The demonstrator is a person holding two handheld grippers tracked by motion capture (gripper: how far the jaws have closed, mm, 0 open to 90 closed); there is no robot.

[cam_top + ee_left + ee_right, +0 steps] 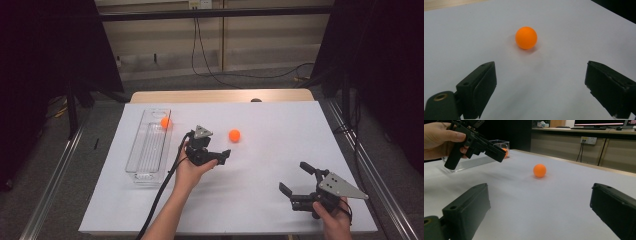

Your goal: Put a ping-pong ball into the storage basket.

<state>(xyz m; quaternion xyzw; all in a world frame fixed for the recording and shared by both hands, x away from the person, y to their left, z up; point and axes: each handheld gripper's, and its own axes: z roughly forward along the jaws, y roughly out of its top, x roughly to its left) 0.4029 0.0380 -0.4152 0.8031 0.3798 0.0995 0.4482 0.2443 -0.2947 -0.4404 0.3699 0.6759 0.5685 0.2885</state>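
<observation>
An orange ball (234,135) (526,37) (539,170) rests on the white sheet near the table's middle. My left gripper (216,146) (539,65) hovers just left of the ball and points at it. It is open, and the ball lies a short way beyond its jaws, clear of them. A second orange ball (165,122) (504,151) lies at the far end of a clear plastic tray (145,162) (469,162) on the left. My right gripper (294,176) (540,187) stays near the front right corner, open with nothing between its jaws.
The white sheet (280,120) covers most of the wooden table. Black frames and metal rails flank both sides. A cable trails from the left gripper along the forearm (165,210). Bare sheet lies between the two grippers.
</observation>
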